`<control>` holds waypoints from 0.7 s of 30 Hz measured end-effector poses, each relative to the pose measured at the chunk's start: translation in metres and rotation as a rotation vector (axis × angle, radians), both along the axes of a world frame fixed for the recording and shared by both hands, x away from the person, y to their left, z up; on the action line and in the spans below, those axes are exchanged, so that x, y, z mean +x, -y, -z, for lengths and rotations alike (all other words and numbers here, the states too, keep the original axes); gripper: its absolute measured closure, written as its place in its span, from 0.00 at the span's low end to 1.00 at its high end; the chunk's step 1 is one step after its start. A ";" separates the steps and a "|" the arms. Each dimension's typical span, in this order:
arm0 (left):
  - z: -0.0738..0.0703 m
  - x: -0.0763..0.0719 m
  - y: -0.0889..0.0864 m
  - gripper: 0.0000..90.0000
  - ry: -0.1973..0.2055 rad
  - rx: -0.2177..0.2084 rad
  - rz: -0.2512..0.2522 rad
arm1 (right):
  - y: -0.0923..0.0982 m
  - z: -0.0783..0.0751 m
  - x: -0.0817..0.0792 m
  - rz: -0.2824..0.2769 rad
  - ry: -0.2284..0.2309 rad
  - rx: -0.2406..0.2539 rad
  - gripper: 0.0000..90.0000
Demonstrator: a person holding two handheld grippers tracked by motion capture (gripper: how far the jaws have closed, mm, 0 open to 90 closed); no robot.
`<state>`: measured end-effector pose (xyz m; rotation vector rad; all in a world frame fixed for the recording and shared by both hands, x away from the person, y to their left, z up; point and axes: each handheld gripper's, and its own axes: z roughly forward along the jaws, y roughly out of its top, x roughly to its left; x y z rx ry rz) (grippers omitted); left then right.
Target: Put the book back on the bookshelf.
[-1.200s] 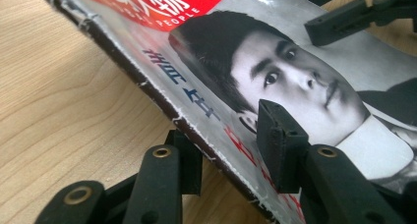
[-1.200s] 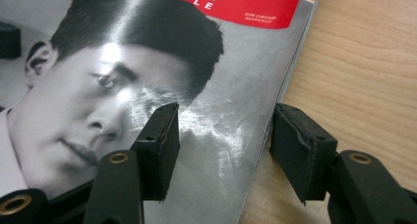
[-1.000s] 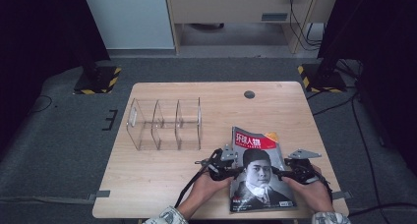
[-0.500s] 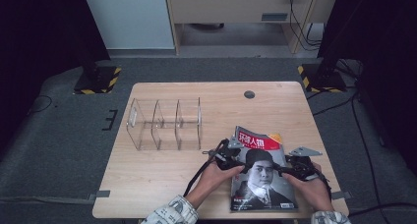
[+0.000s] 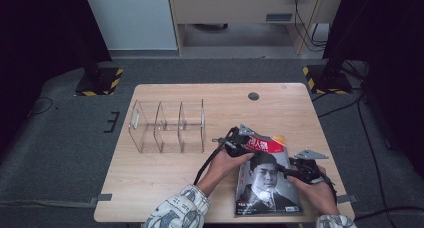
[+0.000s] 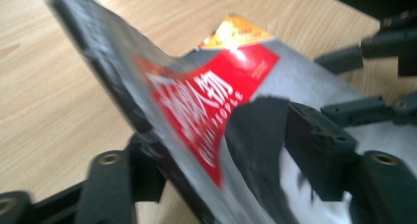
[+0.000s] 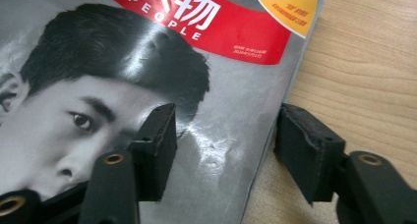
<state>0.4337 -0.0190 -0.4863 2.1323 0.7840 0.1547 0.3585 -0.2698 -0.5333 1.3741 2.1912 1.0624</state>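
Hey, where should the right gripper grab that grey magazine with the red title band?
On its right long edge, coming in from the right side: the grey magazine with the red title band lies nearly flat there, and the right gripper is open astride that thin edge, so its fingers can close across it.

Light wooden rectangular table (image 5: 165, 178), clear acrylic divider rack (image 5: 167, 126) standing on its left half, small dark round spot, possibly a cable hole (image 5: 253, 96), near the far edge

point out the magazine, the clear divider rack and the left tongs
magazine (image 5: 272, 188), high view, middle of its cover
clear divider rack (image 5: 167, 126), high view, a middle partition
left tongs (image 5: 239, 144), high view, the tips at the magazine's upper left edge
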 end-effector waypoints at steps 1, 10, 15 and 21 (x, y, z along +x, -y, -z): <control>0.000 0.001 0.001 0.47 -0.002 -0.002 -0.006 | 0.001 0.000 0.000 0.003 0.001 0.005 0.51; 0.002 0.012 0.006 0.60 0.003 0.036 0.000 | 0.003 0.001 0.000 -0.005 0.010 0.023 0.65; 0.004 0.015 0.006 0.65 0.001 0.041 -0.002 | 0.002 0.000 0.000 -0.012 0.013 0.016 0.67; 0.002 0.017 0.006 0.78 -0.007 0.008 -0.018 | 0.000 0.000 0.000 -0.022 0.021 0.008 0.69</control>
